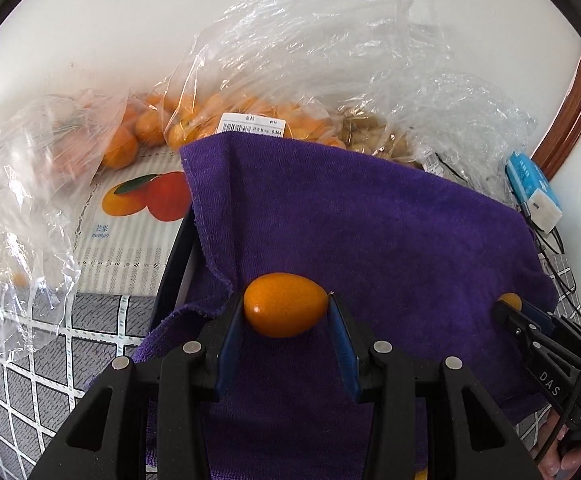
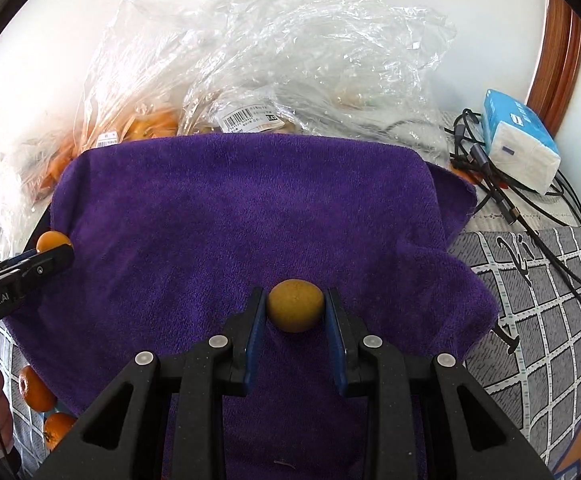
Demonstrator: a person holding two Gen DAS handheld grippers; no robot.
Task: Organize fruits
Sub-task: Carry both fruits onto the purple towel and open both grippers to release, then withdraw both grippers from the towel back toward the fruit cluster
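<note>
1. The left gripper [image 1: 286,306] has its jaws clenched on an oval, glossy orange kumquat [image 1: 285,304], blue pads pressing both ends, held just over the purple terry towel [image 1: 370,232].
2. The right gripper [image 2: 295,308] has its jaws clamped on a rounder, duller yellow-orange kumquat [image 2: 295,310], also low over the same towel.
3. Each wrist view catches the other gripper at its edge, fruit peeking out at the fingertips.
4. The towel is draped over a raised, dark-edged object; what that is I cannot tell.
5. Behind the towel, crumpled clear plastic bags [image 1: 310,40] stand against the white wall, holding more orange fruit [image 1: 150,124]; one bears a white barcode label [image 1: 252,125].
6. Left of the towel lies a striped mat printed with mangoes [image 1: 138,208].
7. Two loose mandarins [image 2: 36,394] sit on the grey checked tablecloth [image 2: 530,320] covering the surface, beside the towel's near-left edge.
8. Far right: a blue-and-white tissue pack [image 2: 520,144] with tangled black cables [image 2: 490,168] next to it.
</note>
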